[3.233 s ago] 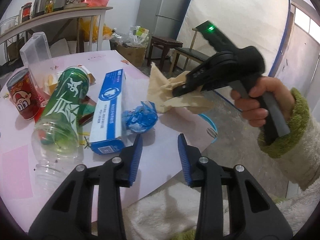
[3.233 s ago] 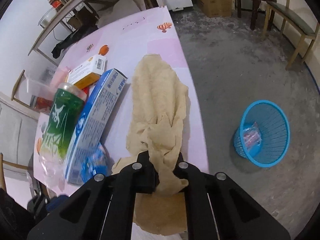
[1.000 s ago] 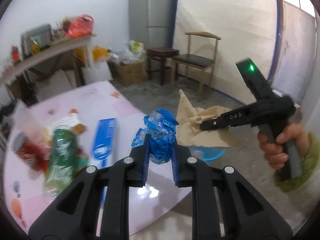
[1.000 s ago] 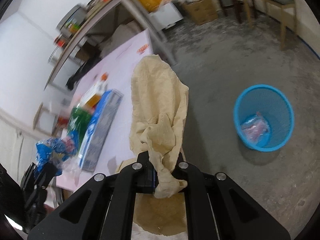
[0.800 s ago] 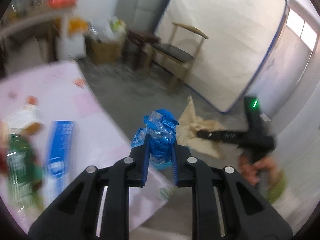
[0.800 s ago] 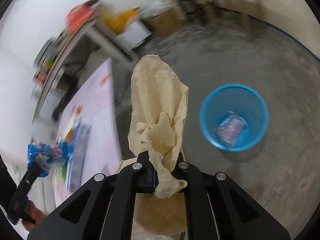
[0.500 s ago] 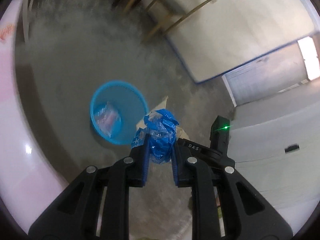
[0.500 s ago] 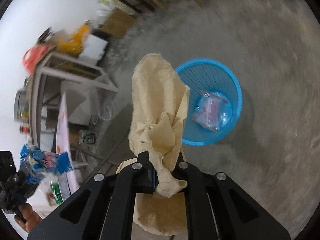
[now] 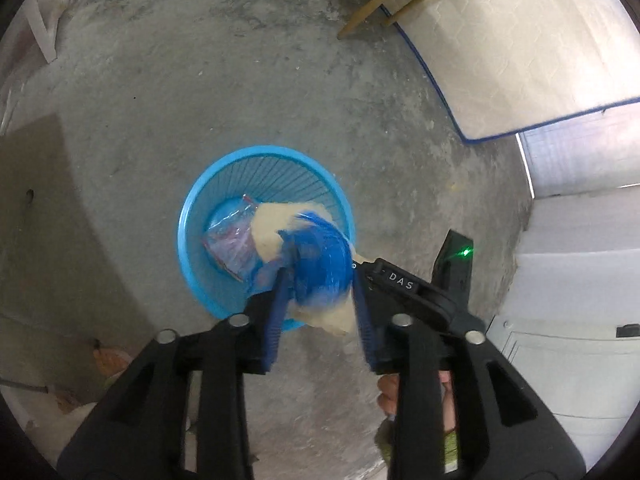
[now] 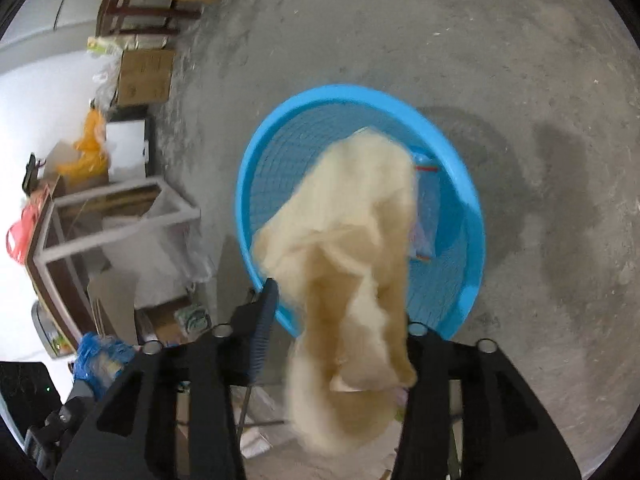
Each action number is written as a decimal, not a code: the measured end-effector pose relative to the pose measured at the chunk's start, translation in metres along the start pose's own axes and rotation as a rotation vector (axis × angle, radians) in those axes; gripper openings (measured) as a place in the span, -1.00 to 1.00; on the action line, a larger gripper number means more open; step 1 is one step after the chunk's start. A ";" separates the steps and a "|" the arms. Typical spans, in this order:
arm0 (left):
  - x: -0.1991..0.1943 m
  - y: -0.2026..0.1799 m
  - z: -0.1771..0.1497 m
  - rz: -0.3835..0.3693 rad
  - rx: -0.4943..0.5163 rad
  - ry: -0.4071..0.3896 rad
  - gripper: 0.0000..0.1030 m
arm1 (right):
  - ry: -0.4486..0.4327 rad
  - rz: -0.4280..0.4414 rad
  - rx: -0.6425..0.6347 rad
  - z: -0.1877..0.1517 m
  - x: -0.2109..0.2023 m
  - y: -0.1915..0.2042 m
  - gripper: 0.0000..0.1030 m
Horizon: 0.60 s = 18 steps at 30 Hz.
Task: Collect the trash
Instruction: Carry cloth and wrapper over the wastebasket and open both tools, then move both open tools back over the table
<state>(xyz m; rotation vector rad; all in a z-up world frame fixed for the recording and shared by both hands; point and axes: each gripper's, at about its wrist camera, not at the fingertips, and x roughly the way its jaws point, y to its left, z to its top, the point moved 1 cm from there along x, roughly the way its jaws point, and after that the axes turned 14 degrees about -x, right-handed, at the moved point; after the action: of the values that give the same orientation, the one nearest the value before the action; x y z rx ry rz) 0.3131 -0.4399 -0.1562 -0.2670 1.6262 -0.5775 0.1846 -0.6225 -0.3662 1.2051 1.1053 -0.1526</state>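
Observation:
Both grippers hang over the blue mesh waste basket (image 9: 192, 216) on the concrete floor. My left gripper (image 9: 318, 314) is open, and the crumpled blue plastic wrapper (image 9: 320, 268) blurs between its fingers, falling free. My right gripper (image 10: 336, 332) is open too, and the tan crumpled paper (image 10: 344, 248) drops from it over the basket (image 10: 468, 216). The paper also shows in the left wrist view (image 9: 276, 224). A clear plastic bag (image 9: 230, 242) lies in the basket's bottom. In the right wrist view the blue wrapper (image 10: 100, 356) shows at the far left.
A mattress (image 9: 520, 40) leans on the wall with chair legs (image 9: 372, 4) before it. A shelf frame (image 10: 108, 216), cardboard boxes (image 10: 146, 76) and bags (image 10: 86, 148) stand left of the basket. Bare concrete floor (image 10: 540, 80) lies around it.
Both grippers swung from the table to above the basket, then opened. The blue wrapper and the tan paper, held shut half a second ago, are now loose and falling.

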 end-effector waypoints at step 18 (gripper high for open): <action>-0.140 0.001 -0.024 -0.115 0.177 -0.235 0.08 | -0.097 0.035 -0.138 0.010 -0.037 0.042 0.16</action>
<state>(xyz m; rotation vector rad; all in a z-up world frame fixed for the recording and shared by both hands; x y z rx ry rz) 0.3107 -0.3648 -0.0353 -0.2869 1.3311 -0.7452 0.1979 -0.6288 -0.3111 1.0822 0.9933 -0.1047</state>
